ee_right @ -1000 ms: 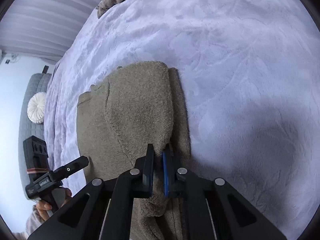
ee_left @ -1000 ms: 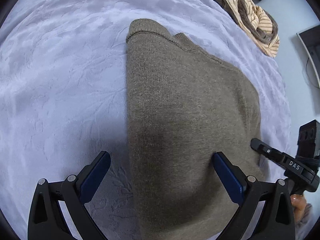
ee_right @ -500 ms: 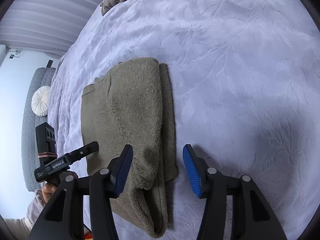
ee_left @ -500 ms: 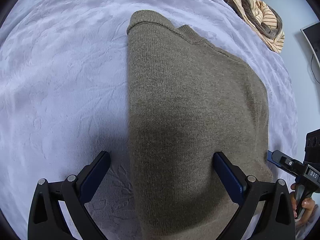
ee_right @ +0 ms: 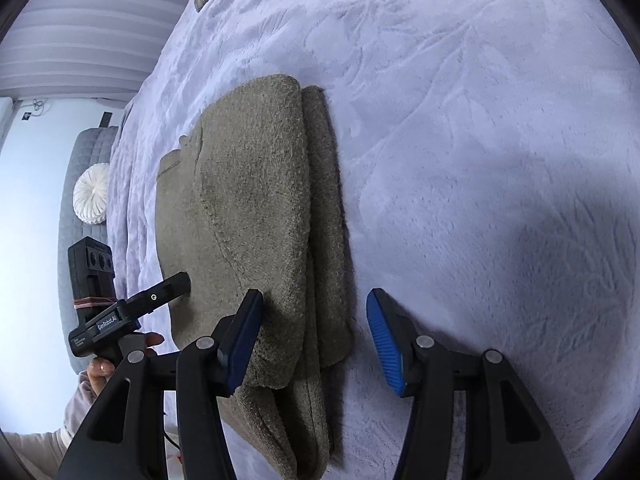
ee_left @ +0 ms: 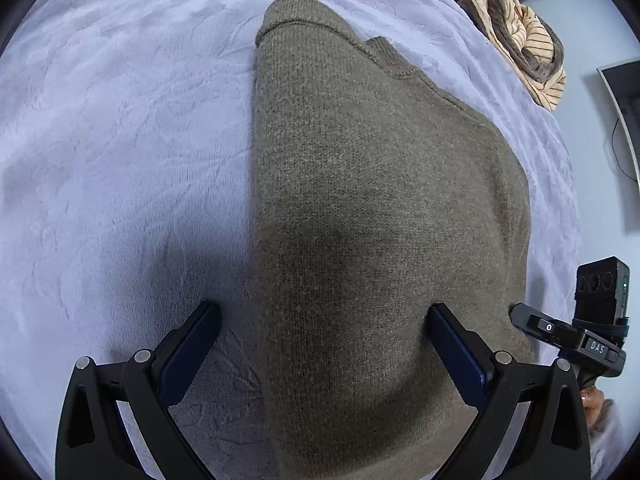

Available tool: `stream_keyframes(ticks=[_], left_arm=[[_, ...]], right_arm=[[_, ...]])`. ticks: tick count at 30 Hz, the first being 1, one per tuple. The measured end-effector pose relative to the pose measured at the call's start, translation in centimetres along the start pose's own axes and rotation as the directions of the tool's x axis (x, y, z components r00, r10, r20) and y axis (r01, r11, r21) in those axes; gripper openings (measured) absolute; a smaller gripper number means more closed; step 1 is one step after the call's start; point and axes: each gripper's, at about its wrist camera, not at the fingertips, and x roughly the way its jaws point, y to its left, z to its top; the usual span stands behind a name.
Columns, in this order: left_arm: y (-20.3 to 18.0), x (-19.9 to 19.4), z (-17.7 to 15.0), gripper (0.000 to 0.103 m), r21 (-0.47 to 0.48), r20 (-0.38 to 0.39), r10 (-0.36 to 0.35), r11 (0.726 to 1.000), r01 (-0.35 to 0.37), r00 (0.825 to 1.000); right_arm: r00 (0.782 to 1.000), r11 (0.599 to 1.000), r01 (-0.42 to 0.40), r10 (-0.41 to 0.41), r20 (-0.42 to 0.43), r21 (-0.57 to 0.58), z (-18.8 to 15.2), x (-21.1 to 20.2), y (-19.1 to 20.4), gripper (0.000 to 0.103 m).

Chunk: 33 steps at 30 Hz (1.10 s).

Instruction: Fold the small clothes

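A folded olive-brown knit sweater (ee_left: 372, 208) lies flat on the lavender plush bedspread (ee_left: 120, 140). My left gripper (ee_left: 322, 344) is open and hovers over its near-left edge, one finger over the bedspread, the other over the knit. In the right wrist view the sweater (ee_right: 256, 208) shows stacked folded layers. My right gripper (ee_right: 316, 336) is open and empty, its jaws straddling the sweater's right folded edge. The right gripper shows at the right edge of the left wrist view (ee_left: 568, 332), and the left gripper shows at the left of the right wrist view (ee_right: 132, 308).
A pile of striped cream and brown clothes (ee_left: 520, 32) lies at the far right of the bed. A grey headboard with a white round cushion (ee_right: 92, 192) stands beyond the bed's edge. A dark screen (ee_left: 624, 104) is by the wall.
My right gripper was shut on the sweater's folded edge a second ago. It has opened, let the fabric go and backed off slightly. The left gripper has stayed open.
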Motion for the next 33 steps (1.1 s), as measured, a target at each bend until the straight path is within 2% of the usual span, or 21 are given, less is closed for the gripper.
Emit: stream_keyframes(ticks=[6, 9, 11, 12, 13, 14, 15, 17, 20, 25, 30, 33], left_arm=[[-0.8, 0.5, 0.3, 0.103, 0.008, -0.014, -0.049, 0.999, 0.049, 0.999], [-2.8, 1.0, 0.0, 0.102, 0.071, -0.013, -0.045, 0.996, 0.046, 0.999], [-3.9, 0.9, -0.4, 0.092, 0.112, 0.016, -0.001, 0.994, -0.001, 1.0], [-4.1, 0.6, -0.6, 0.088, 0.114, 0.029, -0.004, 0.993, 0.0, 1.0], [-3.9, 0.1, -0.7, 0.077, 0.109, 0.045, -0.014, 0.994, 0.009, 0.999], [-3.6, -0.5, -0.9, 0.066, 0.104, 0.055, -0.028, 0.994, 0.022, 0.998], [-3.3, -1.1, -1.0, 0.061, 0.097, 0.061, -0.048, 0.994, 0.042, 0.997], [-2.7, -2.1, -1.2, 0.049, 0.09, 0.058, -0.092, 0.992, 0.086, 0.994], [-2.7, -3.8, -1.7, 0.048, 0.088, 0.057, -0.133, 0.988, 0.128, 0.989], [-3.4, -6.6, -3.3, 0.048, 0.121, 0.071, -0.162, 0.981, 0.153, 0.984], [-1.9, -10.0, -5.7, 0.048, 0.137, 0.069, -0.198, 0.973, 0.187, 0.978], [-0.3, -12.1, -7.9, 0.048, 0.15, 0.067, -0.19, 0.972, 0.179, 0.979]], right_arm=[[0.997, 0.996, -0.076, 0.075, -0.024, -0.038, 0.9, 1.6, 0.7, 0.061], [0.995, 0.994, -0.102, 0.102, -0.017, -0.038, 1.7, 2.9, 1.4, 0.061], [0.993, 0.993, -0.119, 0.119, -0.016, -0.007, 1.8, 3.5, 1.6, 0.061], [0.993, 0.994, -0.113, 0.113, -0.015, 0.008, 1.7, 3.7, 1.5, 0.058], [0.994, 0.994, -0.107, 0.107, -0.011, 0.02, 1.4, 3.6, 1.5, 0.055], [0.993, 0.992, -0.121, 0.122, -0.007, 0.033, 1.3, 3.5, 1.5, 0.039], [0.988, 0.987, -0.152, 0.152, 0.007, 0.049, 1.0, 2.9, 1.6, 0.032], [0.976, 0.975, -0.217, 0.216, 0.024, 0.054, 0.5, 2.0, 2.2, 0.03], [0.967, 0.966, -0.254, 0.252, 0.04, 0.041, -0.4, 1.2, 3.8, 0.03], [0.951, 0.951, -0.306, 0.304, 0.052, 0.037, -2.1, 0.1, 6.2, 0.03], [0.942, 0.942, -0.333, 0.331, 0.047, 0.048, -4.8, -0.5, 7.8, 0.03], [0.94, 0.94, -0.341, 0.339, 0.037, 0.035, -6.8, -0.5, 9.5, 0.03]])
